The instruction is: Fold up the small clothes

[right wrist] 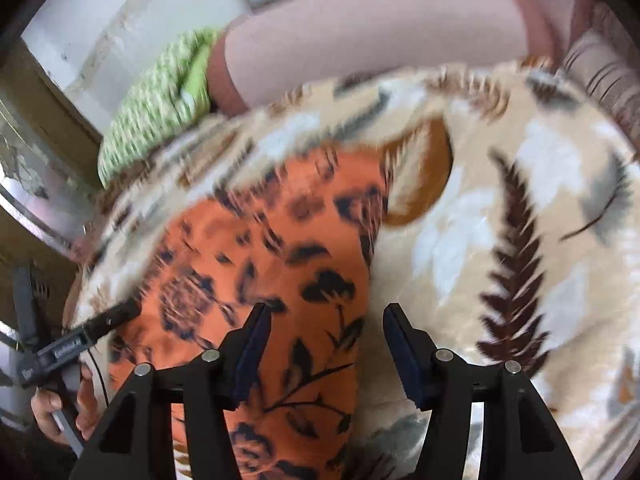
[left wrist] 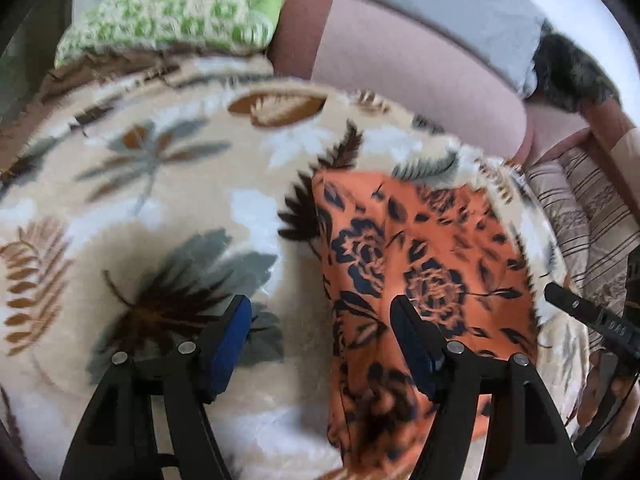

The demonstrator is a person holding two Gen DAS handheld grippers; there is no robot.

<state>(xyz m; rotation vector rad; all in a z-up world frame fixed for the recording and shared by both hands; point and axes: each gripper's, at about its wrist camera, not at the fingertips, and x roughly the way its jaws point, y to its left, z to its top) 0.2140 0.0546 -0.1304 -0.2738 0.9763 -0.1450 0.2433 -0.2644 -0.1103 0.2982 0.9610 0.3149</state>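
Two grippers hang over one orange floral garment [left wrist: 420, 264] that lies folded flat on a cream leaf-print fleece blanket [left wrist: 160, 184]. Both views are motion-blurred.

Left gripper [left wrist: 322, 320]: jaws stand wide apart, blue pads bare, nothing between them but blanket and the garment's left edge below. Its right finger sits over the orange cloth, its left finger over a dark leaf print. Pads do not press on the cloth.

Right gripper [right wrist: 324, 322]: jaws also parted, nothing clamped. Its left finger is over the garment [right wrist: 256, 280], its right finger over the blanket [right wrist: 500, 240]; the garment's right edge runs between them.

Each wrist view catches the other gripper at the frame edge, held in a hand [right wrist: 60, 412] at lower left of the right view and a hand [left wrist: 608, 396] at lower right of the left view.

Beyond the blanket: a green-and-white knitted cloth [left wrist: 172, 12], a pink bolster cushion [left wrist: 412, 60], a dark furry item [left wrist: 572, 68] and striped bedding [left wrist: 592, 216] on the right.
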